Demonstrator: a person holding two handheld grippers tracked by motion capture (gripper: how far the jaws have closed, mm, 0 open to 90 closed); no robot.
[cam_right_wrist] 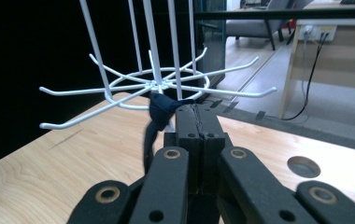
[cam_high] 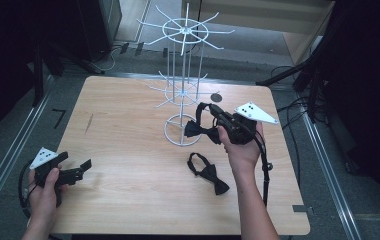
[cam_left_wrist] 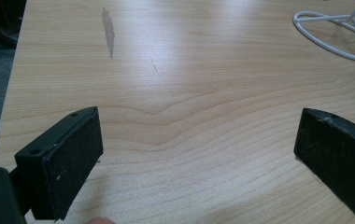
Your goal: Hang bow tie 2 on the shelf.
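High view: right gripper [cam_high: 213, 119] pinches a black bow tie [cam_high: 196, 129] by its strap, held up beside the white rack [cam_high: 183, 95] w/ left gripper [cam_high: 80, 169] spread wide, so I'd go slow & slip the strap loop over a low rack arm [cam_right_wrist: 80, 116] before letting go.

A: Any readable text, labels, numbers?
B: None. The table [cam_high: 128, 150] bears no writing, and the white rack [cam_high: 183, 75] at twelve o'clock has no tags.
A: Floor marks?
B: Black tape pieces only, no letters legible.

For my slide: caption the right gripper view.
Right gripper, shut on a dark bow tie, nears the white wire rack.
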